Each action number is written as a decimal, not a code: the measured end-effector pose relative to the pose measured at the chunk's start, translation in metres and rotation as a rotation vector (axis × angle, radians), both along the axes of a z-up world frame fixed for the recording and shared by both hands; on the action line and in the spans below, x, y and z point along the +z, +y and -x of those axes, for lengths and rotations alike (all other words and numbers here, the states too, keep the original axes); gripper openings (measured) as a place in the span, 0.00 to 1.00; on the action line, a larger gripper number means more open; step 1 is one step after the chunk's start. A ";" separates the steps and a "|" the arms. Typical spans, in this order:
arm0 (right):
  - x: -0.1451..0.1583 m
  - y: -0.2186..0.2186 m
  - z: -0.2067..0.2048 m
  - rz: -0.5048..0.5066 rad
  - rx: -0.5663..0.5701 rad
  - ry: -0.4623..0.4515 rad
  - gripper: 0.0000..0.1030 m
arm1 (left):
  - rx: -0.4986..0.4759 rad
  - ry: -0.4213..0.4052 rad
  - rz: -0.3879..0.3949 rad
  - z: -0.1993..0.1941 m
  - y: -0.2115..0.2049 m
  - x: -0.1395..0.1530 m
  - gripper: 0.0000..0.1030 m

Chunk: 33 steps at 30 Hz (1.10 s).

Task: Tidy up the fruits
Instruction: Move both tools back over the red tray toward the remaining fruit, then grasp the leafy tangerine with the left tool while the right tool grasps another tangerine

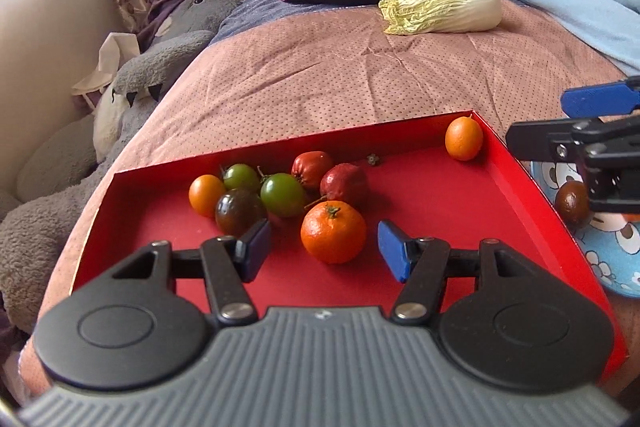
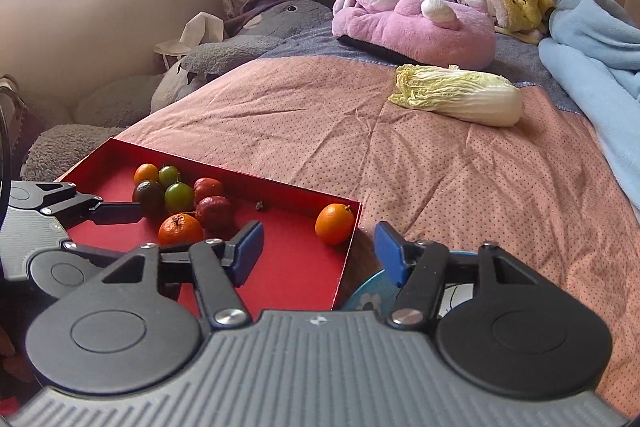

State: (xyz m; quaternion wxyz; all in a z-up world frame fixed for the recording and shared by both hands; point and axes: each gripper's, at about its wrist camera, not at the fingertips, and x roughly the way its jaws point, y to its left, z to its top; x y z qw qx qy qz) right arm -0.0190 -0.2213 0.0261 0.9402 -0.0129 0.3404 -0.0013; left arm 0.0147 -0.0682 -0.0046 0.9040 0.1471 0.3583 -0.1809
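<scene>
A red tray [image 1: 516,179] lies on the bed and holds several small fruits: a mandarin [image 1: 333,231], two green ones [image 1: 282,195], a dark one [image 1: 238,211], two red ones [image 1: 345,185] and small orange ones [image 1: 464,139]. My left gripper [image 1: 325,251] hangs open over the tray, with the mandarin between its blue pads and untouched. To the tray's right, a blue patterned plate [image 1: 612,259] carries a dark brown fruit [image 1: 572,203]. My right gripper [image 2: 319,251] is open and empty above the tray's right edge and the plate [image 2: 372,291].
A napa cabbage [image 2: 460,99] lies farther back on the pink dotted bedspread [image 2: 440,187]. Behind it sit a pink plush [image 2: 412,23] and a light blue blanket [image 2: 592,47]. A grey plush [image 1: 160,67] fills the gap along the bed's left side.
</scene>
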 end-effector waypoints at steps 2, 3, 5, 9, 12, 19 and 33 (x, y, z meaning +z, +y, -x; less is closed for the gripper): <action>-0.005 0.000 -0.010 0.003 0.011 0.010 0.57 | -0.004 0.001 -0.026 -0.003 -0.004 -0.006 0.60; -0.008 0.001 -0.015 0.005 0.016 0.019 0.53 | 0.000 0.009 -0.028 -0.006 -0.004 -0.008 0.59; -0.013 0.003 -0.025 0.017 0.028 0.032 0.51 | 0.016 0.024 -0.017 -0.010 -0.002 -0.009 0.58; -0.022 0.006 -0.048 0.074 0.040 0.048 0.49 | 0.020 0.053 0.029 -0.015 0.001 -0.007 0.41; -0.030 0.004 -0.064 0.104 0.042 0.070 0.48 | 0.024 0.050 0.025 -0.015 0.001 -0.007 0.40; -0.049 0.014 -0.082 0.201 0.088 0.106 0.45 | 0.047 0.091 0.080 -0.017 0.011 -0.004 0.40; -0.039 0.024 -0.078 0.133 0.113 0.106 0.45 | 0.044 0.102 0.086 -0.013 0.018 -0.004 0.40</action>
